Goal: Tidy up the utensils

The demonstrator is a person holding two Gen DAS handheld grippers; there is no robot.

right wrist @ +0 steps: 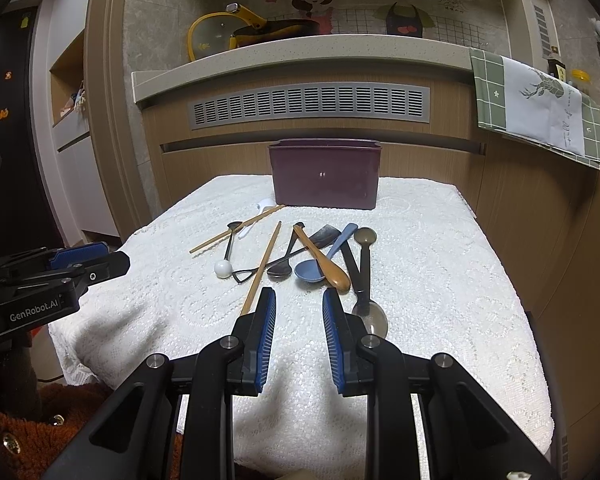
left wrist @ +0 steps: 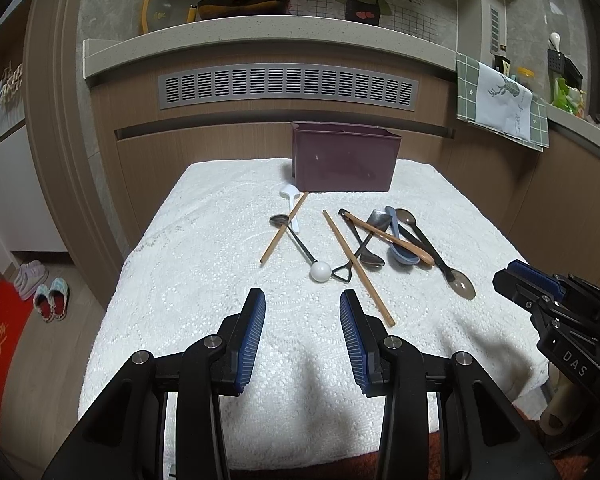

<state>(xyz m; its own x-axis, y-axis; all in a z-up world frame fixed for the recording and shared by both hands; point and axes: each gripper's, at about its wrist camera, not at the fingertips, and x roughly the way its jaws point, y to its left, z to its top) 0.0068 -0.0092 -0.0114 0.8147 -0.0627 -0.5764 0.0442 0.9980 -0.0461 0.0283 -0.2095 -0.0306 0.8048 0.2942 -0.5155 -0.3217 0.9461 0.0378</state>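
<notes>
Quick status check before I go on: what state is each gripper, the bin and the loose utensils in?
Left gripper: open, empty.
Right gripper: open, empty.
Dark maroon plastic bin: upright on the white lace cloth.
Two wooden chopsticks: apart, flat.
Blue plastic spoon: under the brown wooden spoon.

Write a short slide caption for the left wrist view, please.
Open left claw hovers empty over a white cloth strewn with spoons and chopsticks, a maroon bin waiting behind.
</notes>
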